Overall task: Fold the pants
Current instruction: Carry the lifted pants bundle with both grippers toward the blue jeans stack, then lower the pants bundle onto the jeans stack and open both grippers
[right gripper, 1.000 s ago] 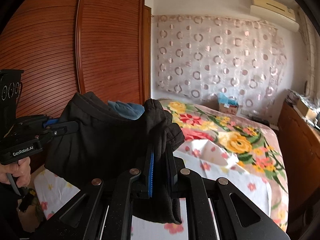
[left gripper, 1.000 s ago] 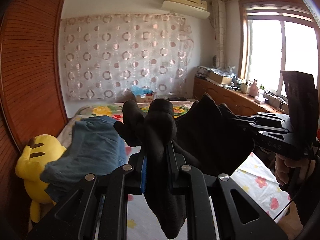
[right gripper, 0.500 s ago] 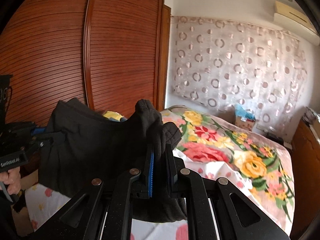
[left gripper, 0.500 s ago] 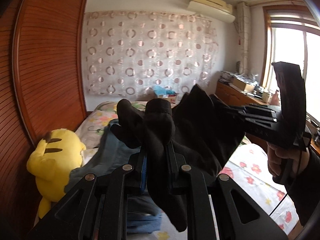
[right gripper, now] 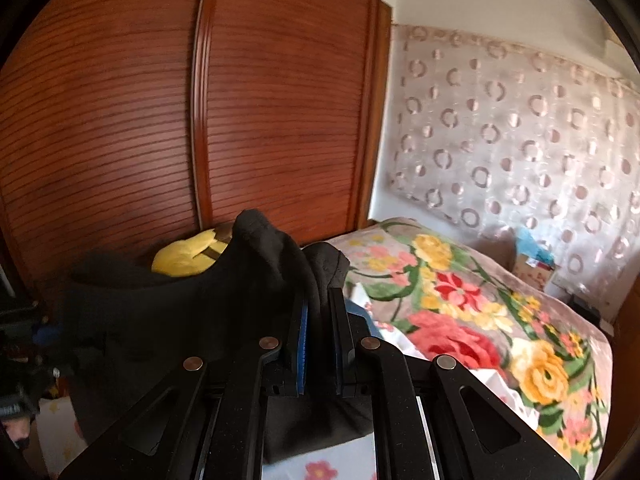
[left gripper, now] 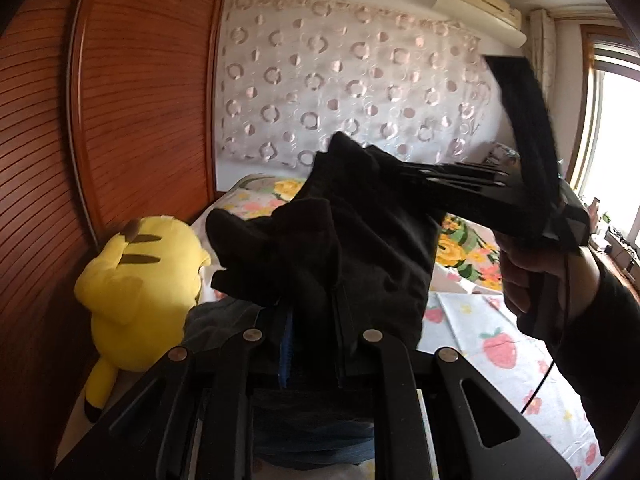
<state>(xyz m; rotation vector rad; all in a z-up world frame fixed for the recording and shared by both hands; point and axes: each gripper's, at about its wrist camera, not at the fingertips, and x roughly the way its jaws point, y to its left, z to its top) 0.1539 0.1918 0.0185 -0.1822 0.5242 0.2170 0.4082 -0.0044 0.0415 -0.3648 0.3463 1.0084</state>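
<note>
The soft black fabric pants are held aloft above the floral-quilted bed, stretched between the left gripper and right gripper, each clenched on one end.

Both grippers are raised side by side — the left gripper has its jaws pressed tight together on black cloth, and the right gripper is clamped the same way. The right hand wraps its handle, dark sleeve trailing back — left hand barely visible.
</note>
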